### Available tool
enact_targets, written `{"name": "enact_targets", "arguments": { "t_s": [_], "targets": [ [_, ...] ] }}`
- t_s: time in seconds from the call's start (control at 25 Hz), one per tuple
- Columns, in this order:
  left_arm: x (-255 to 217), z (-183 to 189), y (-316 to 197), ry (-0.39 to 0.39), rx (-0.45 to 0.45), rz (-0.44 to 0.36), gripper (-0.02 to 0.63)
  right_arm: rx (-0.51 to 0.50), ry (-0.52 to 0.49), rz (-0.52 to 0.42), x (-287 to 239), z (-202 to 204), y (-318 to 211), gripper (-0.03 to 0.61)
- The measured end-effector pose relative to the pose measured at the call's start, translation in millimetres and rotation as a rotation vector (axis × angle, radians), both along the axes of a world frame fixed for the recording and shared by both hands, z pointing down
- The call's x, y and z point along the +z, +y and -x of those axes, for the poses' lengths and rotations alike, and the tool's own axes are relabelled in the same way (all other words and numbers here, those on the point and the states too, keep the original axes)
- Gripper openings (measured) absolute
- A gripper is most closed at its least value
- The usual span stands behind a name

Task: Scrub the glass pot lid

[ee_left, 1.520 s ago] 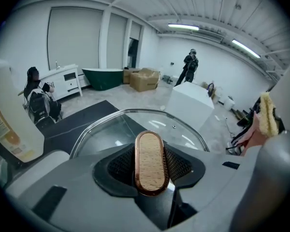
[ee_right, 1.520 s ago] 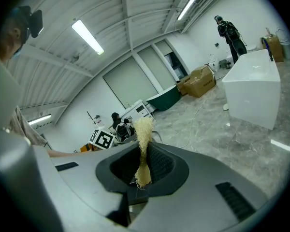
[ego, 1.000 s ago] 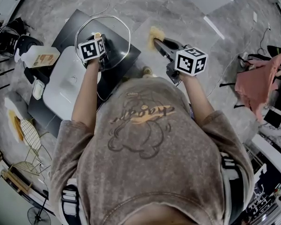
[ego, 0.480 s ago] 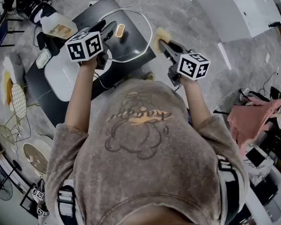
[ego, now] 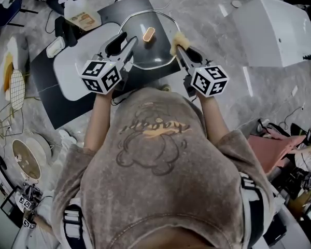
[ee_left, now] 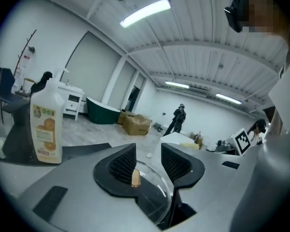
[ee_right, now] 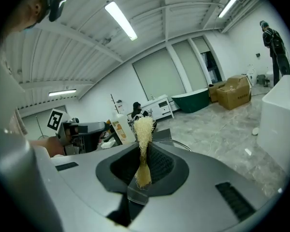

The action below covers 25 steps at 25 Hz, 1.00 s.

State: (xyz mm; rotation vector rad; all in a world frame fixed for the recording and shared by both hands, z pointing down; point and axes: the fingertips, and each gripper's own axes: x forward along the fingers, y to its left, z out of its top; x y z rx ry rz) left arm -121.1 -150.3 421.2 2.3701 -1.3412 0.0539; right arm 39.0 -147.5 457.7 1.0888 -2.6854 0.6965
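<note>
Glass lid perhaps in left tool

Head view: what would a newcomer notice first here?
The glass pot lid with its orange knob stands out top centre, above the black surface. The left tool holds it at the rim, and its jaws have just been closing with the rim between them. At the lid's right edge, the right tool pinches a yellow fibrous scrubber.
</note>
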Motion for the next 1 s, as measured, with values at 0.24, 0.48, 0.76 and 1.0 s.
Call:
{"name": "enact_targets", "arguments": {
  "t_s": [0.24, 0.48, 0.76, 1.0],
  "targets": [
    [18.2, 5.8, 6.9, -0.061, -0.048, -0.072, 0.024, 0.012, 0.012, -0.072, 8.9, 4.6, -0.8, 0.032],
    [37.2, 3.4, 9.6, -0.071, -0.048, -0.062, 0.018, 0.059, 0.014, -0.093, 17.5, -6.8, -3.0, 0.031],
    [36.2, 10.1, 5.1, -0.061, -0.063, -0.055, 0.018, 0.085, 0.029, -0.11, 13.3, -11.7, -5.2, 0.031],
    [34.7, 12.1, 4.0, -0.043, -0.063, -0.049, 0.018, 0.104, 0.023, -0.119, 7.1, -10.2, -9.1, 0.031]
  ]
}}
